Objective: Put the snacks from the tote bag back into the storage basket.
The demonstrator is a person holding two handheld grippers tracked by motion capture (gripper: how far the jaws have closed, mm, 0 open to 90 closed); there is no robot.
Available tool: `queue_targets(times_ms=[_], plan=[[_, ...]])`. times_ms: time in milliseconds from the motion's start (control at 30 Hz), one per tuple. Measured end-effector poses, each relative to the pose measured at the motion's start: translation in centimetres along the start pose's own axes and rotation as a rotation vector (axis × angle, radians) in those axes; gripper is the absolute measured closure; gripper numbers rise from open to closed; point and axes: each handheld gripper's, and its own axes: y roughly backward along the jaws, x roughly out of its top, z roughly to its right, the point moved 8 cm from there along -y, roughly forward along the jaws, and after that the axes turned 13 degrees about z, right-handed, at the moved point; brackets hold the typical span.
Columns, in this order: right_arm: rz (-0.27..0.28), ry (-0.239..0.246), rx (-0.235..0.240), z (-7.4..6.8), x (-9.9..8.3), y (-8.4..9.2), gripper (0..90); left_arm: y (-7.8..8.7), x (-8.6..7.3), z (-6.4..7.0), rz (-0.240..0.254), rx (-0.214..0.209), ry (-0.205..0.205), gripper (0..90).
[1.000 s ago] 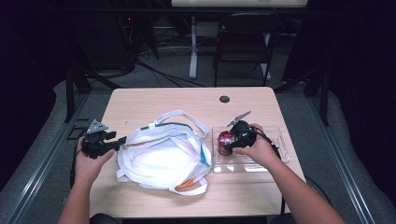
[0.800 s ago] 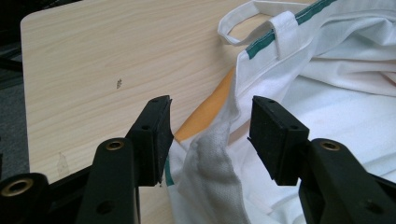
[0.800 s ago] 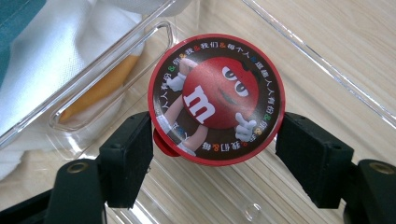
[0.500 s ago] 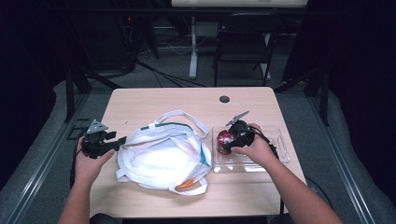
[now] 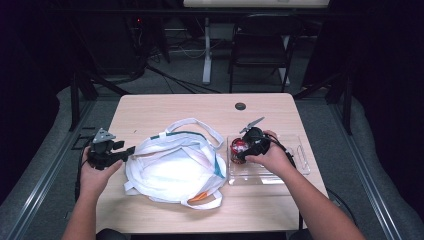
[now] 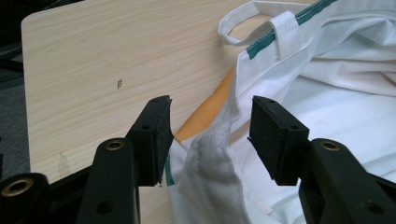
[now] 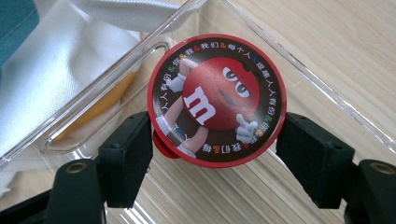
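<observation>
A white cloth bag with green trim lies open on the wooden table. My left gripper is at the bag's left edge. In the left gripper view my left gripper stands open, and a fold of the bag's rim rises between the jaws, apart from both pads. A round red candy tub with a cartoon lid sits in a clear plastic tray right of the bag. My right gripper is shut on the tub, a pad against each side. From above, the tub shows at the tray's left end.
Something orange pokes out at the bag's near edge, and orange also shows under the cloth. The clear tray lies near the table's right edge. A cable hole sits at the back. A chair stands beyond the table.
</observation>
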Motion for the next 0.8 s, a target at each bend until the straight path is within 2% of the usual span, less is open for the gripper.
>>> queue_targets(times_ms=[800], plan=[[0.024,0.014,0.021,0.01,0.39,-0.67,26.6,0.0,-0.02,0.0,-0.001,0.001,0.0,48.8]])
